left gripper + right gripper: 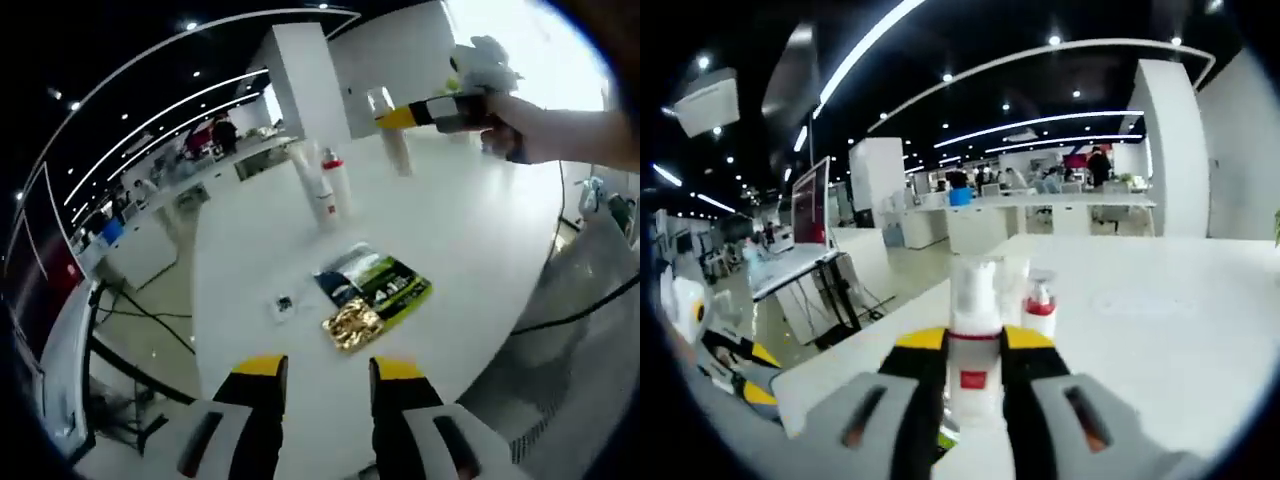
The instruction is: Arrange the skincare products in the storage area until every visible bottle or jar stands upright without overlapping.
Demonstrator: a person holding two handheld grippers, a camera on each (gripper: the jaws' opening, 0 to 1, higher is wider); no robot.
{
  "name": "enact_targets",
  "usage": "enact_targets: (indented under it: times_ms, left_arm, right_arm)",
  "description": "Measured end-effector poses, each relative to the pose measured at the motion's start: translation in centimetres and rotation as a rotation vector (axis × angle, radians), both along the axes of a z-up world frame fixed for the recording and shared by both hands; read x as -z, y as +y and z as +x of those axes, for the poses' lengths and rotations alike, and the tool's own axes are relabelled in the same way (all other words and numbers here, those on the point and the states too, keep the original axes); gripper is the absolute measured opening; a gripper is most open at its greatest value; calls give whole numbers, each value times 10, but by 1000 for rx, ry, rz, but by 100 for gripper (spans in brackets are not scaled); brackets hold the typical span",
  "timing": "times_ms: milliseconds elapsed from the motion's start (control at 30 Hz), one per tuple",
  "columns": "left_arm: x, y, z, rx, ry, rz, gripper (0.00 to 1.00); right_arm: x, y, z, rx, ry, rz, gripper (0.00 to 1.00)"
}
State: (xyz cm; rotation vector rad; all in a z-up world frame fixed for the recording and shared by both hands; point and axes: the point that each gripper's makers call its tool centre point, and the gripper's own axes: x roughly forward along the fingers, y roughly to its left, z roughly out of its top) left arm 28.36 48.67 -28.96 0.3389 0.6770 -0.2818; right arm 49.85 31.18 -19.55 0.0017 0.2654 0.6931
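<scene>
Right gripper view: the right hand-held gripper (975, 365) clasps an upright white bottle (974, 330) between its jaws, above the counter (1160, 310); the left hand-held gripper (328, 375) hangs empty, jaws apart.

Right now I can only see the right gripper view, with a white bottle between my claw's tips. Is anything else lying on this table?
Observer: Yes. The left gripper view shows a green and gold packet lying flat on the table.
Operator: Anything next to it?
Observer: A small flat item lies beside the packet, apart from it. It is too blurred to identify.
Operator: Is the other claw carrying something?
Observer: No. The left claw is open with nothing between its jaws, pointing toward the packet.
</scene>
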Motion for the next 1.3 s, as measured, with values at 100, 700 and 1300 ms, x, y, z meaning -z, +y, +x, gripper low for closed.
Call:
enact_targets:
  times_ms: [100,700,1300]
  left_arm:
    - [10,-2,-5,-23,-2,0,32]
    - [41,-2,0,-27,48,22,20]
    - [53,0,-8,-41,126,9,15]
  right_arm:
    - [17,1,13,31,50,14,20]
    - [101,13,73,152,75,-127,20]
    - [110,15,86,239,-83,-48,20]
